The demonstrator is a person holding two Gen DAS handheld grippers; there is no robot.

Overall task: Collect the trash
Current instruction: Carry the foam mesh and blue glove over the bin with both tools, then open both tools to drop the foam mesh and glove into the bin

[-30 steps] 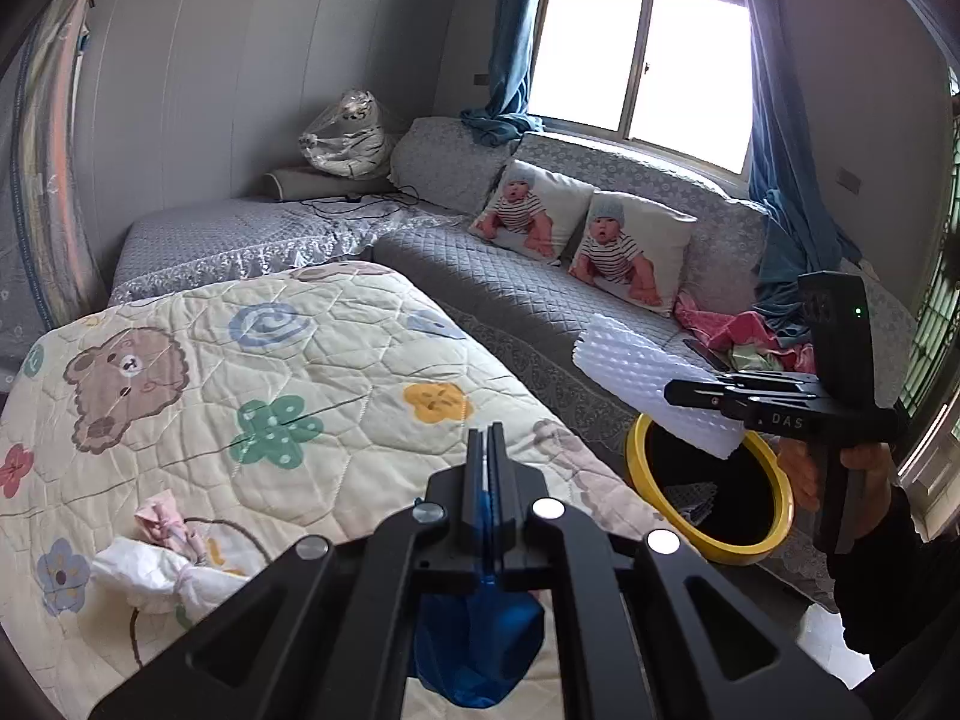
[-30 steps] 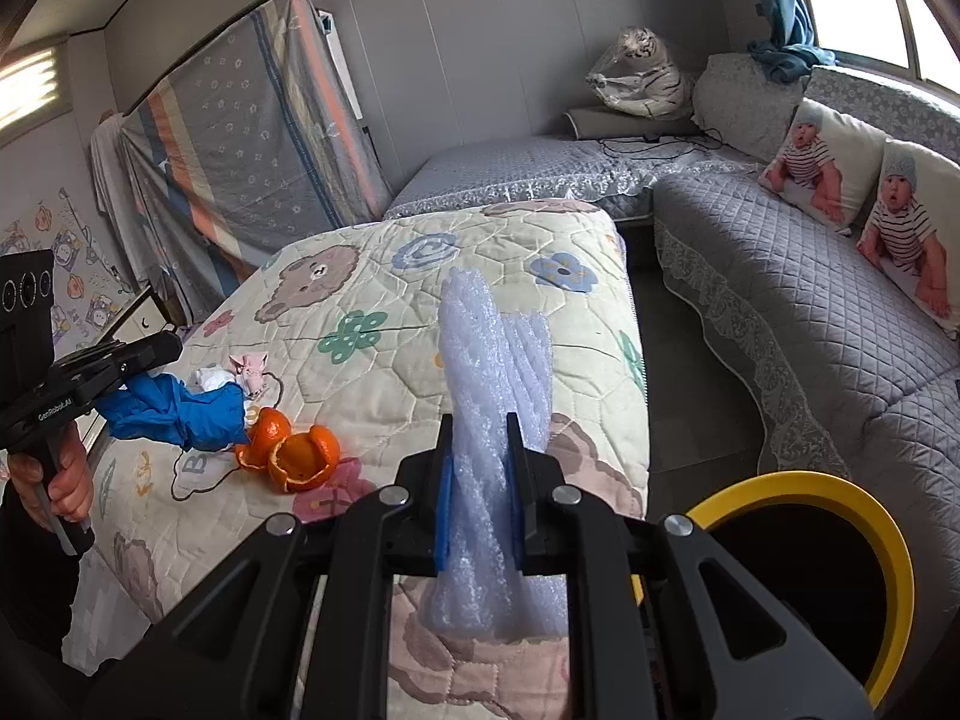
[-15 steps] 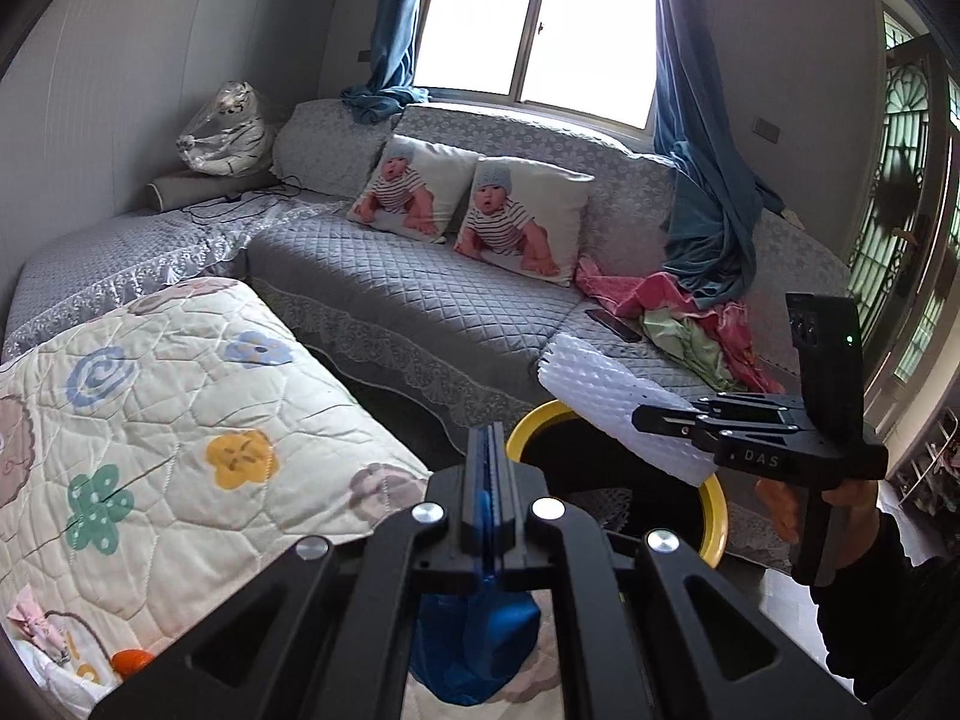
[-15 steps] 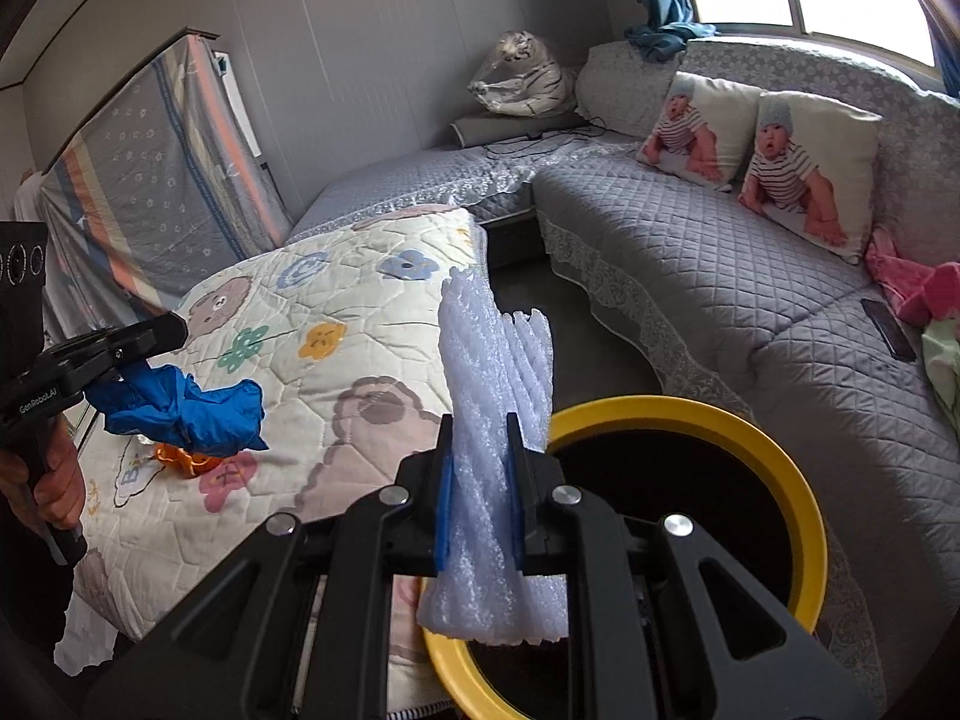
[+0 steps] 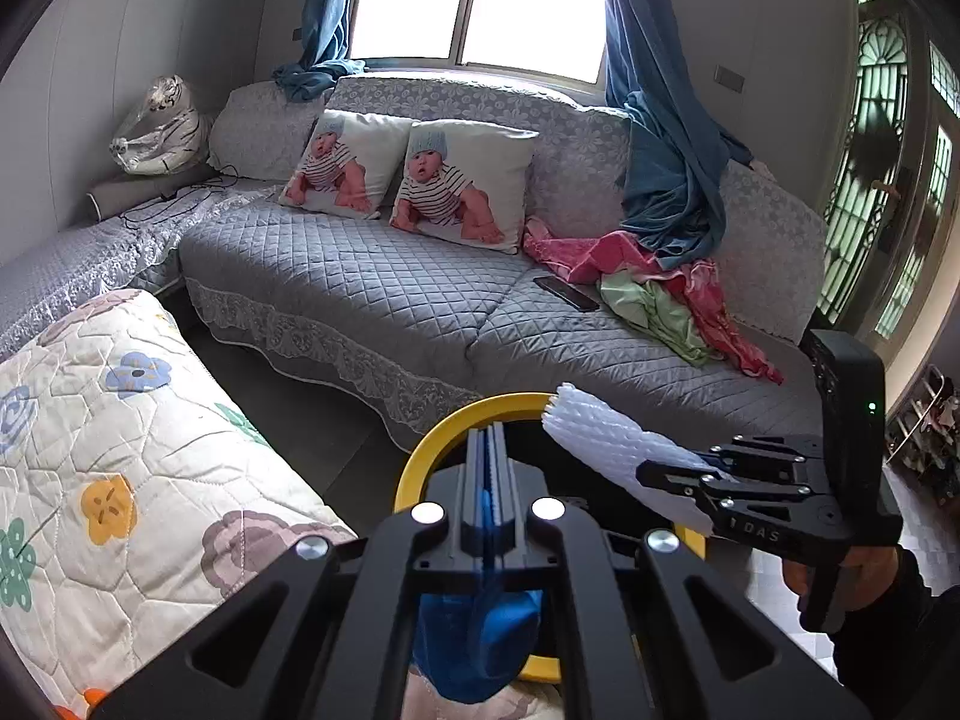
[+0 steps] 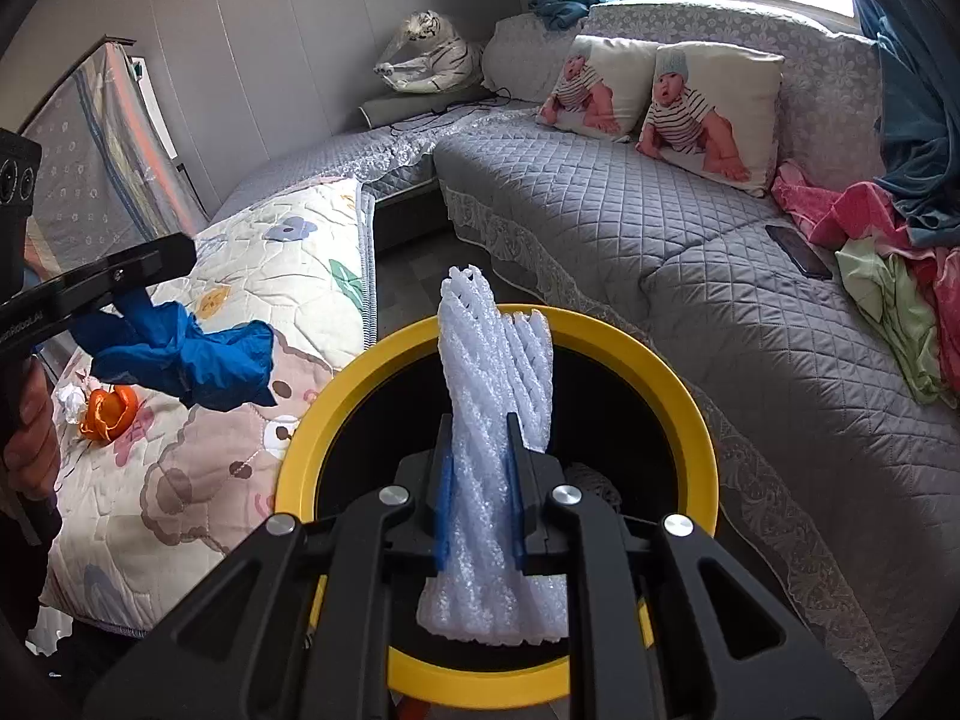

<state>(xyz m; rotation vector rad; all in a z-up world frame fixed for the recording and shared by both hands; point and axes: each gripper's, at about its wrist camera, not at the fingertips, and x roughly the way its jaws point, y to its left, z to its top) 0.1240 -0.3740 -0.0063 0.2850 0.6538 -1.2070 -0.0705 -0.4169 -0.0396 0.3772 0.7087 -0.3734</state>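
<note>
**Foam and blue plastic, both over the bin**

Foam first: the right gripper (image 6: 478,468) has its fingers clamped on a white foam net sleeve (image 6: 493,396), and that sleeve stands up right above the open mouth of the yellow-rimmed bin (image 6: 606,339). From the left wrist view the same gripper (image 5: 678,477) shows letters on its side, "DAS", with anything before them too small to read, and a green light glows on the black box above it.

Over to the left gripper (image 5: 491,480): fingers pressed together on a crumpled blue plastic bag (image 5: 480,642), which hangs beneath them. In the right wrist view that bag (image 6: 186,354) dangles above the quilt's (image 6: 198,480) corner nearest the bin, just beside the rim. White lettering on this gripper's side runs off the frame, unreadable.

Orange peel (image 6: 108,414) lies near the quilt's left edge, next to a scrap of white paper (image 6: 72,399).
</note>
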